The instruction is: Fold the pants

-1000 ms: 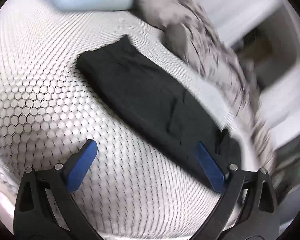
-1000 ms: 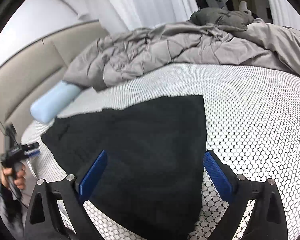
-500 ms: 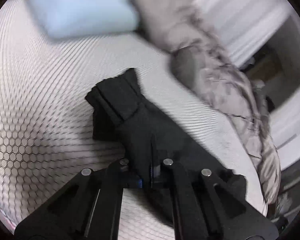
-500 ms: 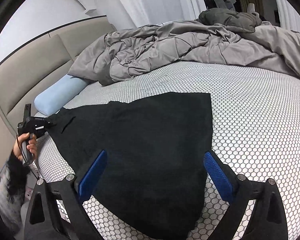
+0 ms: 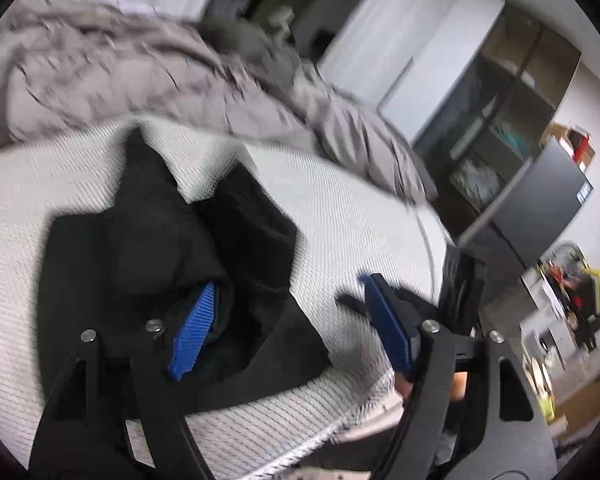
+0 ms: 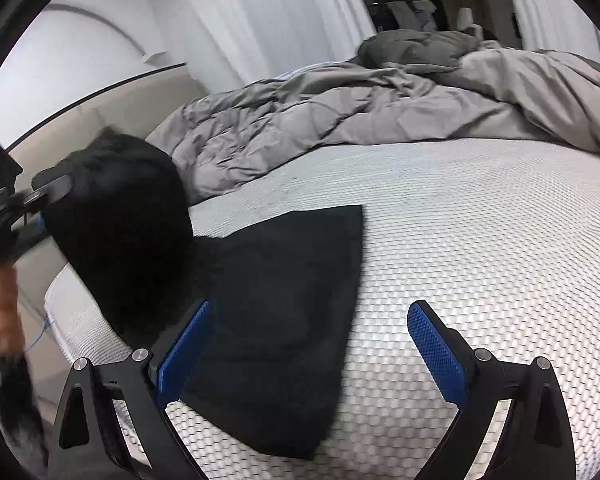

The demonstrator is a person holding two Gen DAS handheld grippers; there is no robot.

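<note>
Pants (image 5: 156, 248) lifted, bunched over opening left claw (image 5: 288, 326).

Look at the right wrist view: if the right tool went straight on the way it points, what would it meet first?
Most likely the black pants lying on the honeycomb mattress; the right tool is open and points down at them, though depth is unclear.

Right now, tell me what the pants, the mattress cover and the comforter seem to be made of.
Pants: black, matte, soft cloth, maybe fleece; no sheen.
Mattress cover: white textile with a raised honeycomb texture, probably knit.
Comforter: grey quilted fabric, puffy and creased, slightly smooth.
</note>
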